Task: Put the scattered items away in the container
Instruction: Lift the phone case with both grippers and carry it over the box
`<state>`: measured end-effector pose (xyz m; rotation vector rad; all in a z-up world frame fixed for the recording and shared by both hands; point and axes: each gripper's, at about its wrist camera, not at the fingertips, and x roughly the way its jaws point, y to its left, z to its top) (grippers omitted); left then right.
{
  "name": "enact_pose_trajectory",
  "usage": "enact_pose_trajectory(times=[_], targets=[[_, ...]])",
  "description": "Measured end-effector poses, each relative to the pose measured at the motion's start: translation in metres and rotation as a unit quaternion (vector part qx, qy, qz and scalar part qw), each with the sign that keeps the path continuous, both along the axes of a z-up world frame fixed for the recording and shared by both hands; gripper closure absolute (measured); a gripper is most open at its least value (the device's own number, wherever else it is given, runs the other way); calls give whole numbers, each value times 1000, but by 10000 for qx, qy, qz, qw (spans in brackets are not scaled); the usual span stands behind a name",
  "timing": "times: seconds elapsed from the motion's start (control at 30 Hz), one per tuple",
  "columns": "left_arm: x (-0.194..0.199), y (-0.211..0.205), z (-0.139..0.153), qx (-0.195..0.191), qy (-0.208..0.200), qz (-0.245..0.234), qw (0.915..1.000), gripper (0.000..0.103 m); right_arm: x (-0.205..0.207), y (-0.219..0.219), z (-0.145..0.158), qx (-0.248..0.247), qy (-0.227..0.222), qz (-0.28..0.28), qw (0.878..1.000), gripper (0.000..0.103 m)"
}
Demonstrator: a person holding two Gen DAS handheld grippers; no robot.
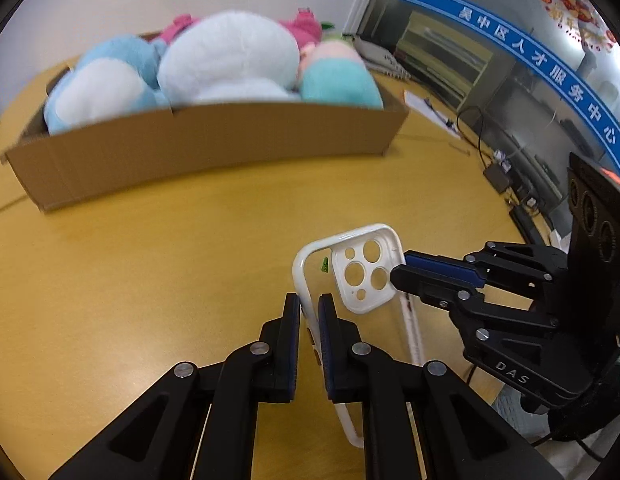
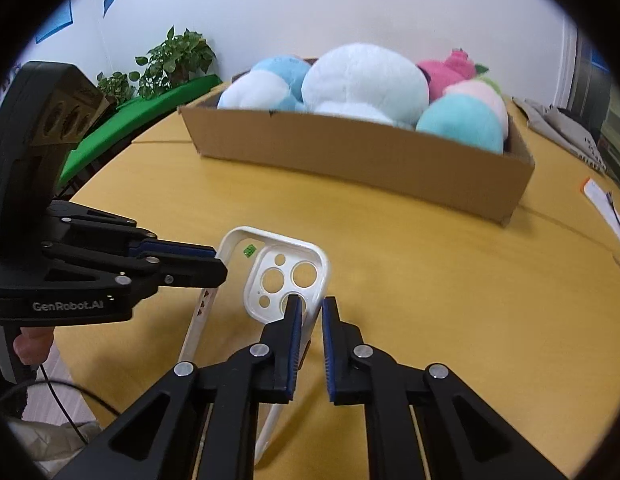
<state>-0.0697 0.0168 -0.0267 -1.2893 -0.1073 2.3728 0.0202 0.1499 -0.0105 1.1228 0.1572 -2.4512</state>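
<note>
A white-rimmed phone case [image 1: 371,298] with a clear back and camera cut-outs is held over the yellow table [image 1: 150,280], camera end pointing away from me. My left gripper [image 1: 309,300] is shut on the case's left rim. My right gripper [image 2: 311,304] is shut on its right rim [image 2: 323,280], and also shows from the side as the right gripper [image 1: 401,274]. From the right wrist, the left gripper [image 2: 218,264] clamps the case [image 2: 278,241] at its left edge. Beyond stands the cardboard box [image 1: 214,148], full of plush toys [image 1: 226,56].
The cardboard box [image 2: 349,160] lies across the far table. Potted plants [image 2: 178,60] and a green surface sit beyond the left edge. Papers [image 2: 605,204] and a notebook [image 1: 381,60] lie at the right. Cables [image 1: 477,136] hang by a glass wall. A fingertip [image 2: 30,344] grips the left handle.
</note>
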Motion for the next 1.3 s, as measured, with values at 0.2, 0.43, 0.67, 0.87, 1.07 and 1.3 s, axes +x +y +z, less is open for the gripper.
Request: enact_pose_trajectory(times=[0.2, 0.43, 0.67, 0.87, 1.07, 1.3], targets=[[-34, -19, 45, 88, 552, 182, 9983, 97, -34, -15, 44, 66, 621, 135, 9980, 97], [-96, -28, 112, 89, 1310, 245, 9910, 97, -97, -24, 106, 9, 1382, 60, 9904, 97], [-183, -34, 161, -48, 1791, 303, 9833, 97, -185, -23, 148, -351, 1677, -162, 9851, 97], [-267, -40, 157, -39, 1658, 336, 9856, 99, -260, -16, 152, -573, 1486, -348, 9866, 97], [-335, -38, 104, -291, 1094, 512, 9923, 99, -319, -12, 117, -360, 1087, -542, 9919, 97], [-327, -30, 79, -348, 838, 293, 9954, 99, -319, 2, 87, -252, 760, -530, 9954, 83]])
